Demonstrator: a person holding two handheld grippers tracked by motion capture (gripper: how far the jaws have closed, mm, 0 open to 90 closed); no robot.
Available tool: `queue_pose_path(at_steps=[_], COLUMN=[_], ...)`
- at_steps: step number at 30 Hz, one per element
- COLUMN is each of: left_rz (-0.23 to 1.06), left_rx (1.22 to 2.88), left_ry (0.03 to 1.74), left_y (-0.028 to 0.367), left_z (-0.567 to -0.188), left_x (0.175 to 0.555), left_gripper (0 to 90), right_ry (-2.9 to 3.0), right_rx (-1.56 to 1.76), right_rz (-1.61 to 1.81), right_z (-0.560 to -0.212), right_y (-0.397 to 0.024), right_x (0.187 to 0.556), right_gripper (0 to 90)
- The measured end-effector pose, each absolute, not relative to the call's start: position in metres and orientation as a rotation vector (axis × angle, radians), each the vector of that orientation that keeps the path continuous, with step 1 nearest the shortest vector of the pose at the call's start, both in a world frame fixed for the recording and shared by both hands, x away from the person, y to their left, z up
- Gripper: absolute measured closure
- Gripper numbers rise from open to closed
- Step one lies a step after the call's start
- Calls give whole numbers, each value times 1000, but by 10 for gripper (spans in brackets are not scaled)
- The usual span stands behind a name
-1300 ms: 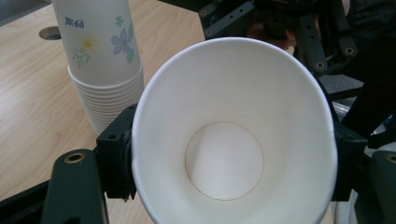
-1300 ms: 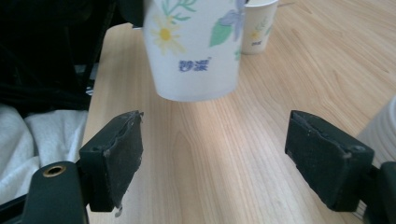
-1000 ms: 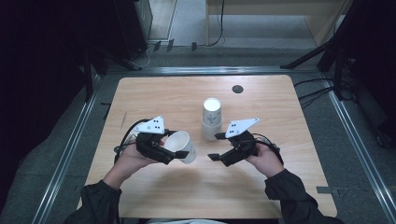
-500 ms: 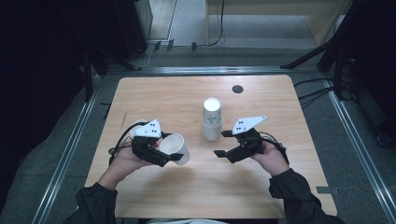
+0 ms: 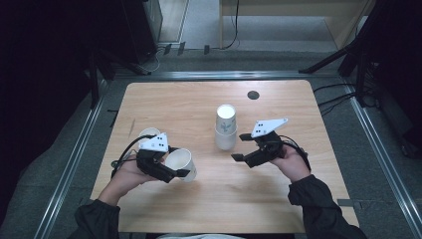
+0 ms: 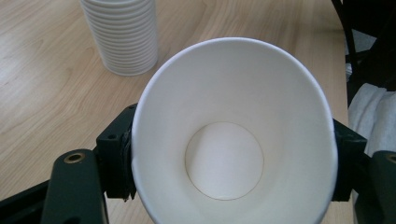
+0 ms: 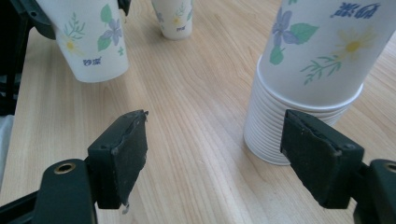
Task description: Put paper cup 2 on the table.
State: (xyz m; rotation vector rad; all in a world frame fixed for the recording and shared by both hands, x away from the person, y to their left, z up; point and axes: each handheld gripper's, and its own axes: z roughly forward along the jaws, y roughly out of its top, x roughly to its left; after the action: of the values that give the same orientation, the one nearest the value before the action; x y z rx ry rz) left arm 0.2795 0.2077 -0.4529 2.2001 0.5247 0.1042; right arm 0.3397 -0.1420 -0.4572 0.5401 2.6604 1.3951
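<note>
1. A third paper cup [image 5: 148,134] stands on the table [image 5: 189,104] at the far left, just behind the left gripper.
2. The left gripper [image 5: 182,173] clamps a single paper cup [image 5: 180,162] by its sides, mouth tilted up.
3. The upside-down cup stack [image 5: 225,127] stands mid-table.
4. The right gripper [image 5: 241,147], just right of the stack, holds nothing; its jaws are apart, having just narrowed slightly.

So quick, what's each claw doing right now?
Left claw: closed on a paper cup, squeezing its rim oval.
Right claw: open, holding nothing, jaws just closing a little beside the cup stack.
</note>
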Motion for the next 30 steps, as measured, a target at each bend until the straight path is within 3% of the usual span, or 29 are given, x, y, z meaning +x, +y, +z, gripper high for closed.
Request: queue_pose_path(at_steps=[30], left_rz=[166], left_rx=[2270], left_ry=[590], left_y=[248], left_z=[-484], left_x=[275], left_gripper=[242], right_ry=[2680], right_rx=[512], right_rz=[1389], right_z=[-460], right_y=[-130], right_x=[357], right_gripper=[235])
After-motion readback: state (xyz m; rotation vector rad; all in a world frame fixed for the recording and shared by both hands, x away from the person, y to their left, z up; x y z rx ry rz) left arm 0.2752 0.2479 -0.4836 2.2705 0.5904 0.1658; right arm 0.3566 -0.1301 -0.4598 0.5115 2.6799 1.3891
